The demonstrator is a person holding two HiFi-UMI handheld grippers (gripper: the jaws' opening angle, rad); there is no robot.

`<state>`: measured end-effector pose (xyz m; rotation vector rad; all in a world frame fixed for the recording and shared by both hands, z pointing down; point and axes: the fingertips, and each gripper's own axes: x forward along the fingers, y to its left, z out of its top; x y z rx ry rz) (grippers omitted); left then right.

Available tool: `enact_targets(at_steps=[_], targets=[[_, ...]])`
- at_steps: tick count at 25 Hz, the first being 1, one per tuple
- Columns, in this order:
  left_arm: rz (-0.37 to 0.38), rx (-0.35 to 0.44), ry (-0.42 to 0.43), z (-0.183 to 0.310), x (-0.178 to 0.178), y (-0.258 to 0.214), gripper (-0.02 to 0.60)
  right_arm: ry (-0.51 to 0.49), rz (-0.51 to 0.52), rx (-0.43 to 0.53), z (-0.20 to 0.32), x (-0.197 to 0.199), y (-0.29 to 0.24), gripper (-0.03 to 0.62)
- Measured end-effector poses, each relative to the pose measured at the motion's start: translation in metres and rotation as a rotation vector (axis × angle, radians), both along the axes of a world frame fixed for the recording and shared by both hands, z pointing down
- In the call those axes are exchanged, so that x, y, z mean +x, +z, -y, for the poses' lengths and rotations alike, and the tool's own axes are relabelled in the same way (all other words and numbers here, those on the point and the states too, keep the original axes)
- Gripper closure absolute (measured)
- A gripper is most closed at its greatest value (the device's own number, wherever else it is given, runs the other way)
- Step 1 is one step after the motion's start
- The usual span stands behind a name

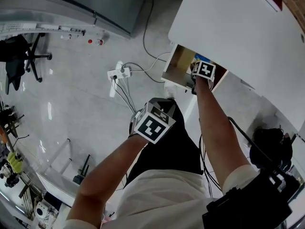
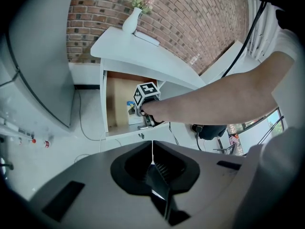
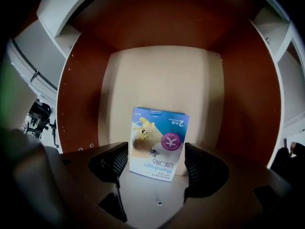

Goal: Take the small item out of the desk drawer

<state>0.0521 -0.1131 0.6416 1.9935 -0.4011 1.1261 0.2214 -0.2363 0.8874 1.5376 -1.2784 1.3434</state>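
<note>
Bandage box [image 3: 159,142] sits between right hand-held gripper's [image 3: 156,160] parted jaws; left hand-held gripper [image 2: 152,168] closed

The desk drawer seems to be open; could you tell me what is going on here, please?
A person is working with a handheld gripper in each hand. The right claw points down into the open drawer, with a small bandage box on the drawer's bottom framed between its open jaws; it has not gripped the box yet. The left claw is shut and empty, held back from the desk.
</note>
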Motion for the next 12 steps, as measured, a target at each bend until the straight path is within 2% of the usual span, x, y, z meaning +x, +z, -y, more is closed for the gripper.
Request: enact_targets(at_steps=[12], targets=[[0.012, -0.019, -0.03, -0.006, -0.021, 0.013, 0.555, 0.058, -0.007, -0.024, 0.005, -0.007, 0.013, 0.24]])
